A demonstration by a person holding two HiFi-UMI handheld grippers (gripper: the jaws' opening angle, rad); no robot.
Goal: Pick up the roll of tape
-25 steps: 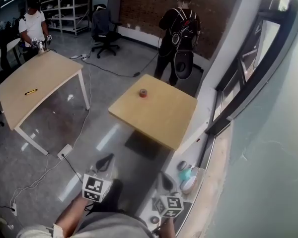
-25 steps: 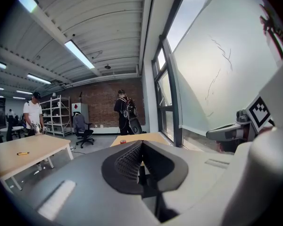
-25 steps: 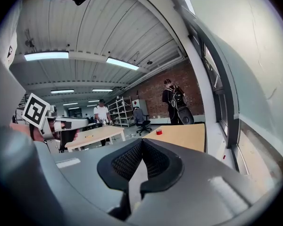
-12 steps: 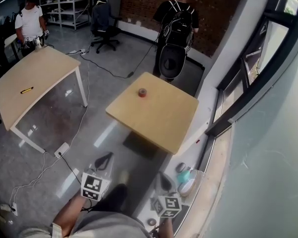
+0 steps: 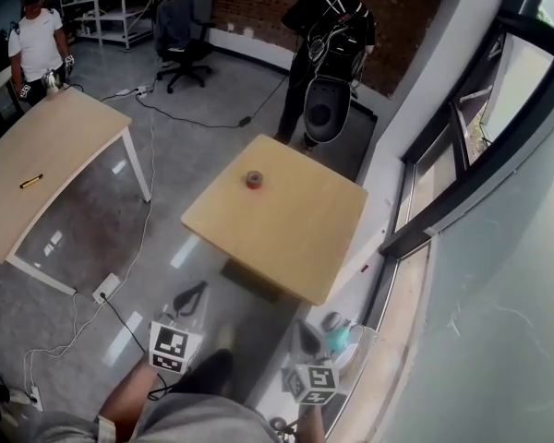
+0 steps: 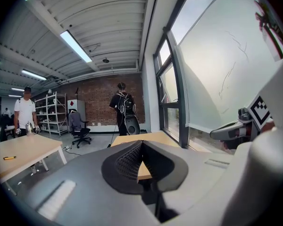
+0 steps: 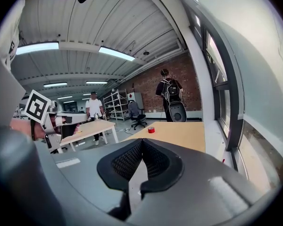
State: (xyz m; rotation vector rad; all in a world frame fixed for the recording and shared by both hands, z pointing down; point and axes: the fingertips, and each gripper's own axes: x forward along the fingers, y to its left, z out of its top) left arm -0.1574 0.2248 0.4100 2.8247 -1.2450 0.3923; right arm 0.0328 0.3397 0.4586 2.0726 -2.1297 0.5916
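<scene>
Two grippers were held low at the near edge of the head view, both well short of the roll of tape (image 5: 254,180). The left gripper (image 5: 193,299) had its jaws brought together at the tips with nothing between them, and its own view showed the ribbed pads meeting. The right gripper (image 5: 306,334) was likewise closed and empty, pads touching at the tips.

The roll was small, round and red, with a darker, greyish middle, and it lay flat on its side face. It sat alone on a square light-wood table (image 5: 291,238), close to that table's far-left corner, with bare tabletop all around it. In the right gripper view the roll (image 7: 151,130) appeared as a short red drum just above the closed jaws, on the table's far edge.

Beyond the table stood a person with a backpack (image 5: 331,26). Off to the left was a longer table (image 5: 51,150), with a person in a white shirt (image 5: 37,44) at its far end.
</scene>
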